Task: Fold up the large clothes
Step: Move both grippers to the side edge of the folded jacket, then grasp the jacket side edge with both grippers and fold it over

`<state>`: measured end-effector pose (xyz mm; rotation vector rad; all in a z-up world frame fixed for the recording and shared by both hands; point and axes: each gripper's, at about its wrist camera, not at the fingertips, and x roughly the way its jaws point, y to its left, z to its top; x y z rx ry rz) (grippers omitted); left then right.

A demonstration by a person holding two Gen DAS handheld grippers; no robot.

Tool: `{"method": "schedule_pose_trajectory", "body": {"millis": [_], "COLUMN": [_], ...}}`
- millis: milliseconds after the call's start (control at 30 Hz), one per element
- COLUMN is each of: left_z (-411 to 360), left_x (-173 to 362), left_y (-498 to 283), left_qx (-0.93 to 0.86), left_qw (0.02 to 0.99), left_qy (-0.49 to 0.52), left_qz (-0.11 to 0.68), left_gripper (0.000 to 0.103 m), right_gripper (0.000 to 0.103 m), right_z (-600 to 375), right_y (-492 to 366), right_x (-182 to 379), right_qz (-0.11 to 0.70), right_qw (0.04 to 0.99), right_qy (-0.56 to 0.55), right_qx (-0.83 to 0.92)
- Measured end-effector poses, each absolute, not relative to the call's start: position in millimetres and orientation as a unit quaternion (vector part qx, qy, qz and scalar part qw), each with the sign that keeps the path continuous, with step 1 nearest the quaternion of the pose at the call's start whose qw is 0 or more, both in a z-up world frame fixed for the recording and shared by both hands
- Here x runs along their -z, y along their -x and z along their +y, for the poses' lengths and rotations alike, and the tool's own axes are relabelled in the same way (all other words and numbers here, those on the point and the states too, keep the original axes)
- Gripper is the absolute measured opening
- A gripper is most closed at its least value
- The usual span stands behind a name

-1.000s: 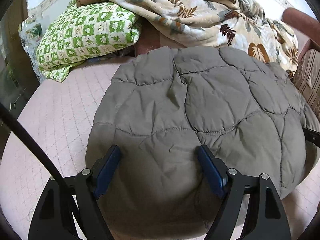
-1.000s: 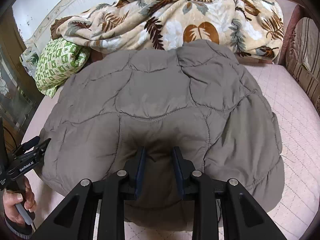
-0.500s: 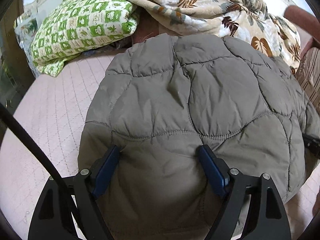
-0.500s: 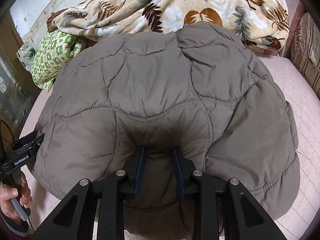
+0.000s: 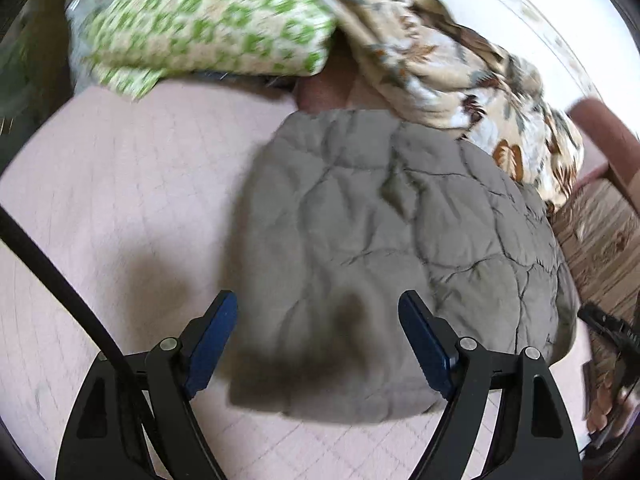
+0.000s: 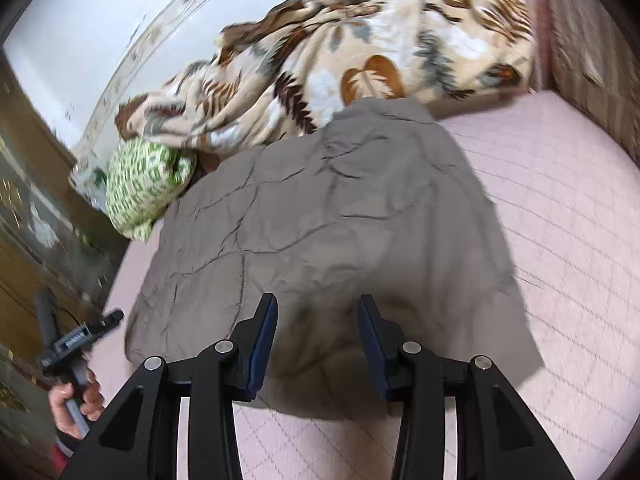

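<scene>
Grey-brown quilted padding fills the middle of both views: the folded jacket (image 5: pixel 384 256) lies on the pink bed (image 5: pixel 120 184), its far edge just beside the leaf-print blanket (image 6: pixel 360 52), with the green checked pillow (image 5: pixel 208 28) off to its far left. A second ago my right tongs (image 6: pixel 318 340) were pinched on a bunch of the near hem; their jaws have just been opening, and now the blue pads stand apart with the fabric lying flat beneath them, not pressed. My left tongs (image 5: pixel 320 340) are spread wide too, and where they straddled the hem before, they now sit clear of it, with bare bed showing under the left pad. Both cameras have pulled back from the jacket, so I judge this fold as laid down and released; the bundle looks compact, though motion blur hides whether the edges line up. Both tools point steeply down at the near edge, each rolled a little. In the right view I can see the hand (image 6: pixel 76 398) gripping the left handle out past the jacket's left side.
</scene>
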<state>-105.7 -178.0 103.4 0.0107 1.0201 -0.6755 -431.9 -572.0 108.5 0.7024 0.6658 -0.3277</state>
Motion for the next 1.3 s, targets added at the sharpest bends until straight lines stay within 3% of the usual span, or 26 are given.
{"method": "schedule_pose_trajectory", "body": {"millis": [167, 433, 967, 1100, 1233, 1300], "left_z": [-131, -122, -147, -156, -167, -170], "left_x": [-80, -58, -45, -42, -29, -24], "left_y": [106, 115, 111, 102, 94, 92], "left_qx": [0.302, 0.292, 0.284, 0.287, 0.294, 0.3], "left_qw": [0.792, 0.783, 0.801, 0.805, 0.794, 0.785], "left_qy": [0.062, 0.081, 0.116, 0.119, 0.139, 0.156], "left_qz": [0.527, 0.544, 0.514, 0.505, 0.514, 0.519], "left_gripper": [0.082, 0.082, 0.089, 0.09, 0.094, 0.094], "right_gripper": [0.07, 0.071, 0.076, 0.087, 0.09, 0.082], "right_z": [-588, -595, -616, -626, -630, -628], "right_y": [487, 546, 524, 506, 489, 484], "right_x": [-101, -59, -13, -5, -2, -3], "right_qz": [0.29, 0.278, 0.211, 0.2, 0.201, 0.205], "right_qw": [0.852, 0.801, 0.763, 0.767, 0.77, 0.776], "right_qy": [-0.388, -0.482, -0.574, -0.574, -0.569, -0.556], "right_qx": [0.198, 0.22, 0.21, 0.204, 0.207, 0.215]}}
